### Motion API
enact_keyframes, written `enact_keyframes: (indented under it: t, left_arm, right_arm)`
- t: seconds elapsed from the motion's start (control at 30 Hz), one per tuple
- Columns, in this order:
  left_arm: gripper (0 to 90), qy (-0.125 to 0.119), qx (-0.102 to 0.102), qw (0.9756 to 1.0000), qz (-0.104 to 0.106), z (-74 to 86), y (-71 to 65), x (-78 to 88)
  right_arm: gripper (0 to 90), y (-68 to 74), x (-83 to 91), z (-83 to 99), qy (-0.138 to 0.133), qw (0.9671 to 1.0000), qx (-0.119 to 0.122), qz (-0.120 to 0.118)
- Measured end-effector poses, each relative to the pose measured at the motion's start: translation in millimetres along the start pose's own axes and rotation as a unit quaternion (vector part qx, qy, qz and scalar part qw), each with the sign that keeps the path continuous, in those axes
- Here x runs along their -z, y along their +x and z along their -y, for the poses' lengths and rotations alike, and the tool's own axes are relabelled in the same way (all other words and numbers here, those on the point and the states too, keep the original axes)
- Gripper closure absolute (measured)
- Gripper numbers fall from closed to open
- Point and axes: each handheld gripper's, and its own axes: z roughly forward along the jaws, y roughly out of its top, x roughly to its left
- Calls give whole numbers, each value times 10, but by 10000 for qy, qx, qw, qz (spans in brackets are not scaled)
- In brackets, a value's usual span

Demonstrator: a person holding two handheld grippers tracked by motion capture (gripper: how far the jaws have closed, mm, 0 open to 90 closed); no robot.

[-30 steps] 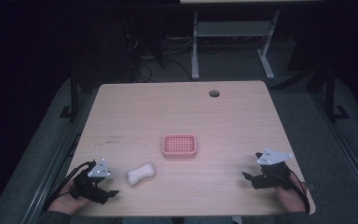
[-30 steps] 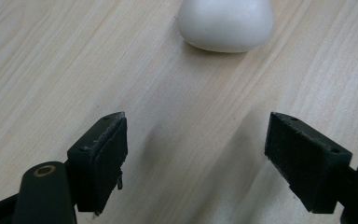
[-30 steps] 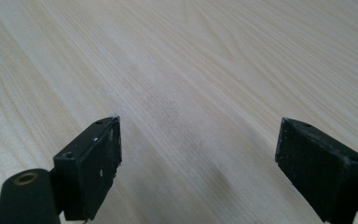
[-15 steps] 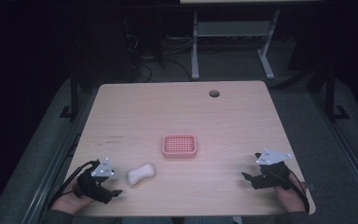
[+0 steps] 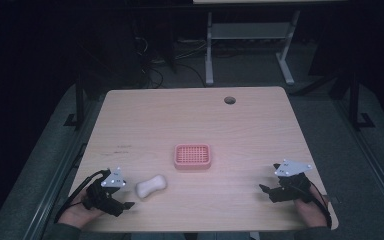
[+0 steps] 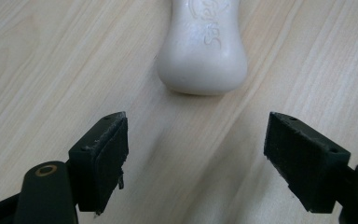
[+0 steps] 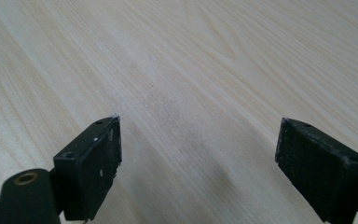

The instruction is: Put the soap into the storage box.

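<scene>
A white bar of soap (image 5: 151,186) lies on the wooden table (image 5: 190,120) near its front left. My left gripper (image 5: 125,201) rests just left of the soap, open, its jaws pointed at it. In the left gripper view the soap (image 6: 203,46) lies a short way beyond the open left gripper (image 6: 200,158), apart from both jaws. A pink soap dish (image 5: 192,156) sits at the table's middle. My right gripper (image 5: 265,189) rests at the front right, open; the right gripper view shows bare wood between the jaws of the right gripper (image 7: 200,158).
A round cable hole (image 5: 229,100) is near the table's far edge. Beyond the table stand white desk legs (image 5: 209,50) and cables on a dark floor. The person's hands hold both grippers at the front edge.
The left gripper has crept slightly toward the soap. The right gripper has barely shifted. Soap and dish have not moved.
</scene>
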Motion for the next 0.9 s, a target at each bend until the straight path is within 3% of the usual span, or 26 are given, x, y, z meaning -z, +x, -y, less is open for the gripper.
enact_keyframes:
  t: [0.9]
  left_arm:
    - [229, -82, -91, 9999, 119, -169, -2, -57]
  right_arm:
    - [138, 27, -30, -33, 35, 10000, 55, -47]
